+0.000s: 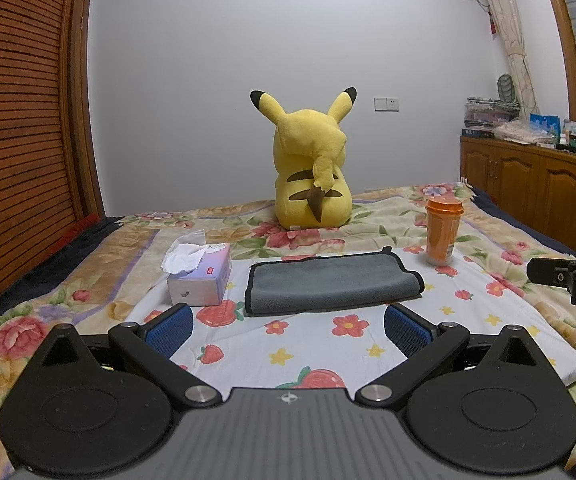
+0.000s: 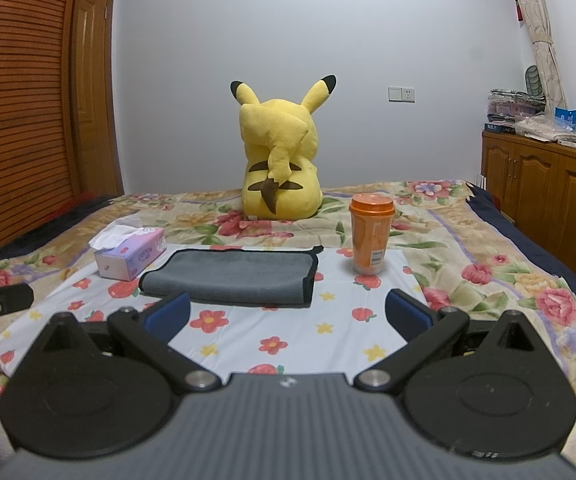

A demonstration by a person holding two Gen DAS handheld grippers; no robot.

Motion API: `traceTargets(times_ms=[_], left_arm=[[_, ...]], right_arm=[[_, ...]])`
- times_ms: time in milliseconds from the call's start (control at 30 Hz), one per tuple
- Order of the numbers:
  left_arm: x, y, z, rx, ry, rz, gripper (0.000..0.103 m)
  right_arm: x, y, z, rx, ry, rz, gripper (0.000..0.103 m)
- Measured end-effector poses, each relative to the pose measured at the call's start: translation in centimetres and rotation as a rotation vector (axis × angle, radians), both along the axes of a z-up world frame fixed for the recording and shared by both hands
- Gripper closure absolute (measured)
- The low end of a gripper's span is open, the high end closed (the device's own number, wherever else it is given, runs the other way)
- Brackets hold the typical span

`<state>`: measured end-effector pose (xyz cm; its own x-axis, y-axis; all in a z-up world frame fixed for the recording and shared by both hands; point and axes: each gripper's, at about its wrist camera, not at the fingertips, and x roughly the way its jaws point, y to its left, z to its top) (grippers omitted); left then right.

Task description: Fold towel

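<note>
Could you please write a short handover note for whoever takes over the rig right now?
Left gripper: open, empty, held back from the towel.
Right gripper: open, empty, also short of the towel.
Grey towel: lies flat on the strawberry-print cloth, already folded over into a layered rectangle, fold along its right end.
Tissue box sits to its left, orange cup to its right, both apart from it.
Left: if another fold is wanted, grip one end and bring it across.

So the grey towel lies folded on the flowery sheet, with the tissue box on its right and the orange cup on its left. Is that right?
Sides are swapped. In the left wrist view the tissue box sits left of the grey towel and the orange cup right; the rest holds.
</note>
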<state>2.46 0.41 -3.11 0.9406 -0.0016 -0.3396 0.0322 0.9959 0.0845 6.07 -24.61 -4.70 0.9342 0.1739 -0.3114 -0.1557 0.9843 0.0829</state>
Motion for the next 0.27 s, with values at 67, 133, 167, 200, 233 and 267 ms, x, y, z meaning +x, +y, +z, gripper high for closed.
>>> traceTargets(times_ms=[67, 133, 167, 200, 233, 267], left_arm=[[0.00, 0.00, 0.00, 0.000, 0.000, 0.000, 0.000], [-0.02, 0.01, 0.03, 0.001, -0.001, 0.001, 0.000], [0.00, 0.00, 0.01, 0.000, -0.001, 0.001, 0.000], [-0.04, 0.08, -0.05, 0.000, -0.002, 0.001, 0.000], [-0.03, 0.08, -0.06, -0.001, 0.000, 0.001, 0.000], [-0.04, 0.08, -0.05, 0.000, 0.000, 0.001, 0.000]], right_arm=[[0.02, -0.01, -0.01, 0.000, 0.000, 0.000, 0.000], [0.00, 0.02, 0.00, 0.000, 0.000, 0.000, 0.000], [0.00, 0.01, 0.00, -0.001, 0.000, 0.000, 0.000], [0.00, 0.01, 0.00, -0.001, 0.000, 0.000, 0.000], [0.01, 0.01, -0.01, -0.001, 0.000, 0.000, 0.000], [0.00, 0.03, 0.00, -0.001, 0.000, 0.000, 0.000]])
